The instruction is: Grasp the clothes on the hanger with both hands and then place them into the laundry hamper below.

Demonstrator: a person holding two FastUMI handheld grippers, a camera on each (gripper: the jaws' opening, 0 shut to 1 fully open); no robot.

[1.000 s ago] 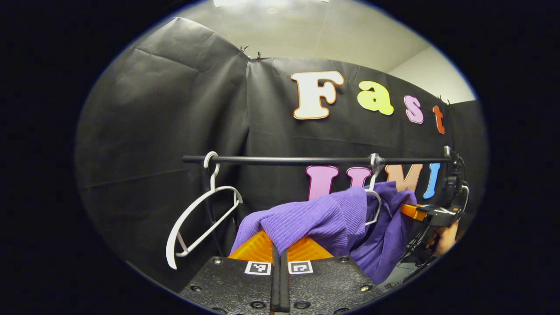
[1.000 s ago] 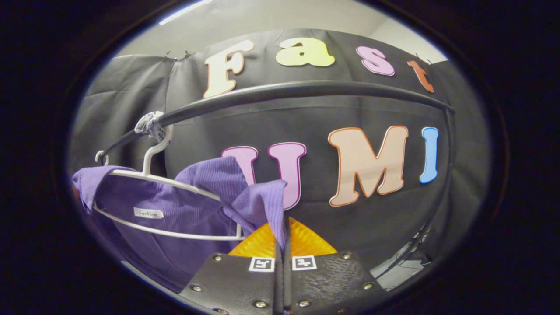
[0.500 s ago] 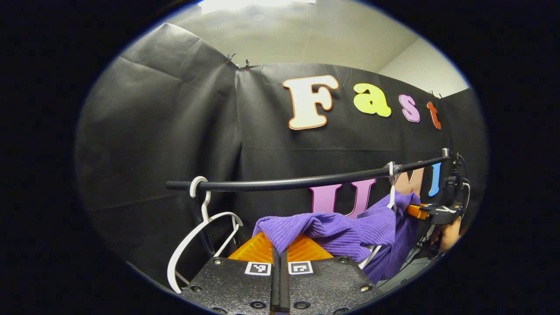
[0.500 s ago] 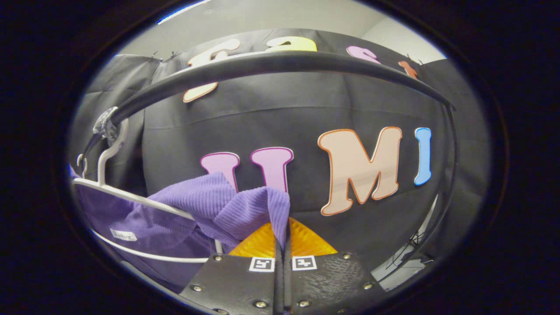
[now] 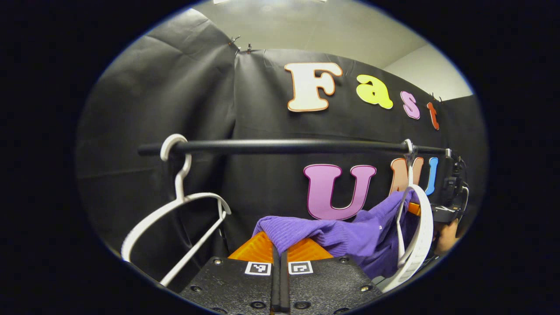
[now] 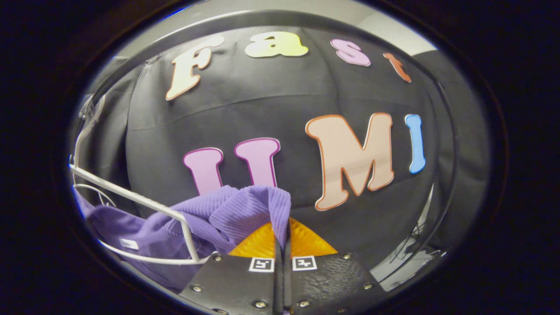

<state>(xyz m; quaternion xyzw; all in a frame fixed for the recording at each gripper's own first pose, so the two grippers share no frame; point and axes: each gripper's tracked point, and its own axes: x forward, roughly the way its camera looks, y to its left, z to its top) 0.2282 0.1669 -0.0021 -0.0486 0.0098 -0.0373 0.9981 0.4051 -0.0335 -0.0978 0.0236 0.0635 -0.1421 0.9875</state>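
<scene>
Both grippers, left gripper (image 5: 280, 258) and right gripper (image 6: 282, 253), have jaws clamped on the purple sweater (image 5: 345, 234); draw it evenly below the rail (image 5: 284, 146), clear of the hanger (image 5: 415, 236).

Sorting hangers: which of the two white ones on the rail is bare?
The left white hanger, hanging empty; the right hanger still touches the purple sweater.
</scene>
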